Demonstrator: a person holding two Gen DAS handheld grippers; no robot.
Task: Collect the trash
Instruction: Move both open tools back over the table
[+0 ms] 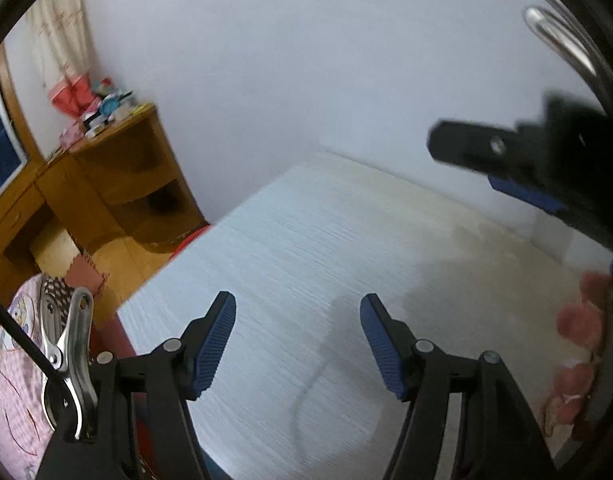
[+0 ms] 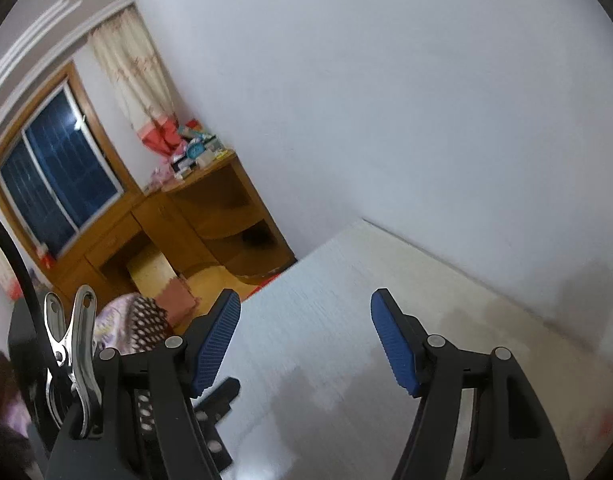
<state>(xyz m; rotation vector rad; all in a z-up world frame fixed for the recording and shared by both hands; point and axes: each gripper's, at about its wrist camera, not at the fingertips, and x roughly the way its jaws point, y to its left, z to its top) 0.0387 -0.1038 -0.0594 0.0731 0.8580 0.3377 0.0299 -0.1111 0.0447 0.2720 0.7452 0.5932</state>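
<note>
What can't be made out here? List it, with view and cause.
- Trash: none shows on the table in either wrist view.
- Clutter on the desk: too small and blurred to name, both views.
- Right gripper in the left view: motion-blurred, cut by the lens rim.
- Red blobs, left view: blurred at the rim.

right gripper [image 1: 518, 168] blurred (edge-cropped), desk clutter [image 2: 186, 152] indistinct

A: We count two grippers, left gripper [image 1: 297, 316] and right gripper [image 2: 305, 312], jaws apart, nothing between.

B: We count one white table [image 1: 306, 240], one wooden desk [image 2: 210, 216] beyond its far-left corner, one window [image 2: 54, 172].
</note>
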